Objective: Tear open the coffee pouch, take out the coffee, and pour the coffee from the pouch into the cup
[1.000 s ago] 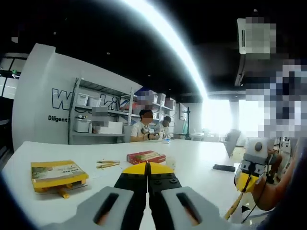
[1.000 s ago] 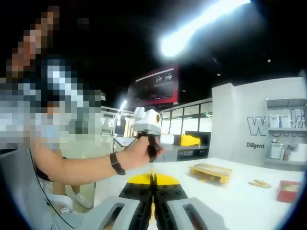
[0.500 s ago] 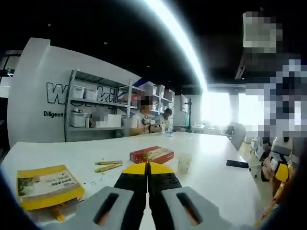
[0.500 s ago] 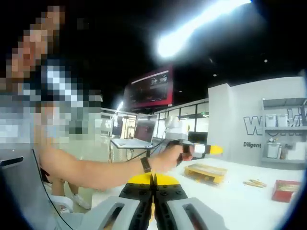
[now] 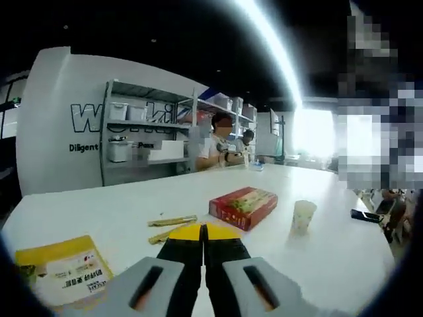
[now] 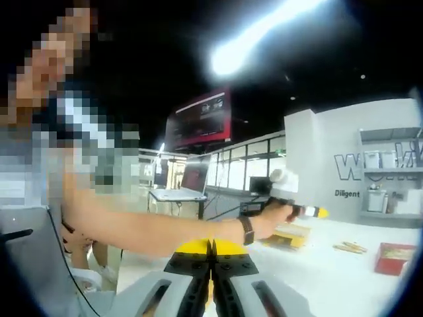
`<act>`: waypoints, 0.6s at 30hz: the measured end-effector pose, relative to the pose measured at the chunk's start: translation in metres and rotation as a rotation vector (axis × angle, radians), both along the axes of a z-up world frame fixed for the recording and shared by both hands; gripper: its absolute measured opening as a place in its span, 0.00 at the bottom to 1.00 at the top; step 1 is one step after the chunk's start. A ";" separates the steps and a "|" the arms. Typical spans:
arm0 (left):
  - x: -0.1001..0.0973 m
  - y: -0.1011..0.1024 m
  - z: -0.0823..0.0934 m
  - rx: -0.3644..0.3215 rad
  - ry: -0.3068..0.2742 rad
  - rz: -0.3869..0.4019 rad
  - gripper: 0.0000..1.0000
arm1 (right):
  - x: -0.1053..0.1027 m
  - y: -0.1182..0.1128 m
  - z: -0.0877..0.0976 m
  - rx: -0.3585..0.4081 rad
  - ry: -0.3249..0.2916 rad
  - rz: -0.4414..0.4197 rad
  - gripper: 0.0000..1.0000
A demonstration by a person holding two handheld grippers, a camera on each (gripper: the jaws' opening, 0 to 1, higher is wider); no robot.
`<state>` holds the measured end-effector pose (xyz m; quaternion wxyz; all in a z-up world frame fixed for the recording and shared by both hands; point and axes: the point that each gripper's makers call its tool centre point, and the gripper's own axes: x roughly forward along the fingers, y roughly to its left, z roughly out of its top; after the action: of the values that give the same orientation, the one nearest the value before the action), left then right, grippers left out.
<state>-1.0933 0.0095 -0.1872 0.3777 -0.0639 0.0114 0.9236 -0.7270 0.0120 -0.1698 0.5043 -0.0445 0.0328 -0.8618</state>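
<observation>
In the left gripper view my left gripper (image 5: 203, 230) is shut and holds nothing, low over the white table (image 5: 132, 205). Past its tips lie two thin coffee pouches (image 5: 172, 220). A red box (image 5: 243, 206) sits beyond them, with a small pale cup (image 5: 303, 215) to its right. In the right gripper view my right gripper (image 6: 211, 247) is shut, and a thin yellow sliver of a coffee pouch (image 6: 210, 290) shows edge-on between its jaws. A person's hand holds the left gripper (image 6: 321, 212) out over the table there.
A yellow box (image 5: 59, 271) lies at the near left and also appears under the outstretched hand as the yellow box (image 6: 291, 232). A dark phone (image 5: 365, 215) rests at the right. Two people (image 5: 225, 142) sit at the far end beside shelves (image 5: 139, 142). A laptop (image 6: 178, 193) stands behind.
The left gripper has reached out over the table, so the red box and pouches look nearer and the cup has come into its view. The right gripper has barely moved.
</observation>
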 end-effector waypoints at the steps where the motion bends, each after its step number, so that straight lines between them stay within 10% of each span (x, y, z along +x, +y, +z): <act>1: -0.007 0.002 -0.002 0.002 -0.005 0.009 0.01 | -0.001 0.000 -0.001 0.005 0.001 0.000 0.00; 18: -0.112 0.019 -0.062 -0.028 -0.133 0.116 0.03 | -0.023 0.008 -0.005 -0.016 0.005 0.001 0.00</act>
<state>-1.2051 0.0285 -0.2494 0.3224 -0.1308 -0.0046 0.9375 -0.7495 0.0201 -0.1751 0.5041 -0.0505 0.0270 -0.8617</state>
